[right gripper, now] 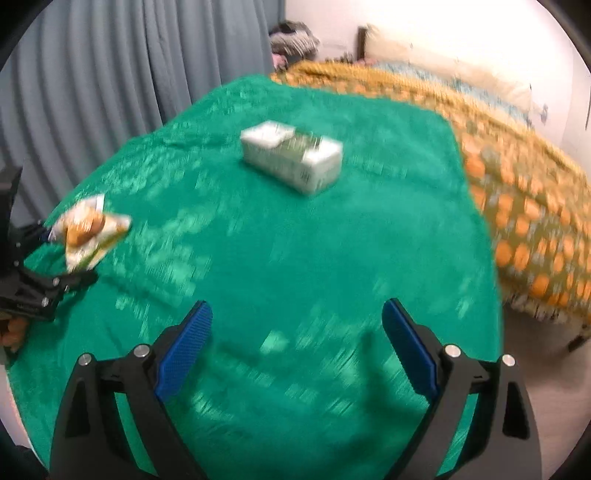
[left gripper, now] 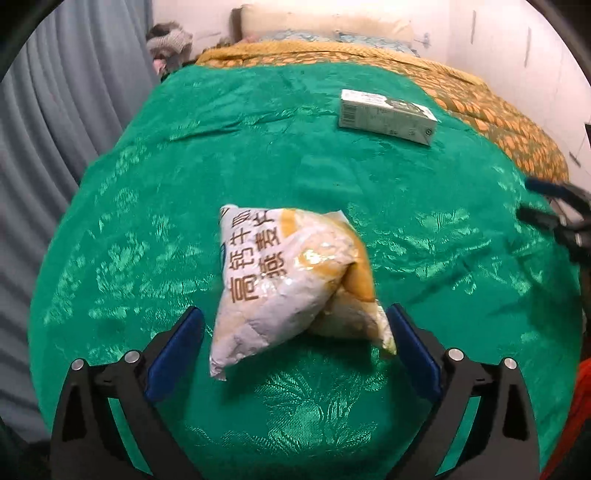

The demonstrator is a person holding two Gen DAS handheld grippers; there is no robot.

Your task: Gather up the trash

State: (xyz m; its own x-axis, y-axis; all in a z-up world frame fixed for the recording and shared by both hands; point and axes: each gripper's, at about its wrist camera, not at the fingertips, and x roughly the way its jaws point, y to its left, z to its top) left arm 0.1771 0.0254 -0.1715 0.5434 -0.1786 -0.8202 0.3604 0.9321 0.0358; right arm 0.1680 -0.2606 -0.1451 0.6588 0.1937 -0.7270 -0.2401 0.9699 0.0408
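Note:
A crumpled white and yellow snack bag (left gripper: 291,284) with printed characters lies on the green cloth (left gripper: 258,147). It sits between the blue pads of my left gripper (left gripper: 293,314), which is open; a gap shows on the left side, and the right fingertip is close to the bag's edge. The right wrist view shows the same bag (right gripper: 88,229) and the left gripper (right gripper: 68,254) at the far left. A white and green carton (left gripper: 388,116) lies on its side further back. My right gripper (right gripper: 297,314) hovers open and empty over the cloth, well short of the carton (right gripper: 291,158).
The green cloth covers part of a bed with an orange-patterned blanket (right gripper: 524,206) and a pillow (left gripper: 325,22) at the head. Grey curtains (right gripper: 110,74) hang on the left. A pile of clothes (left gripper: 170,40) sits in the far corner. Bare floor (right gripper: 535,354) shows right of the bed.

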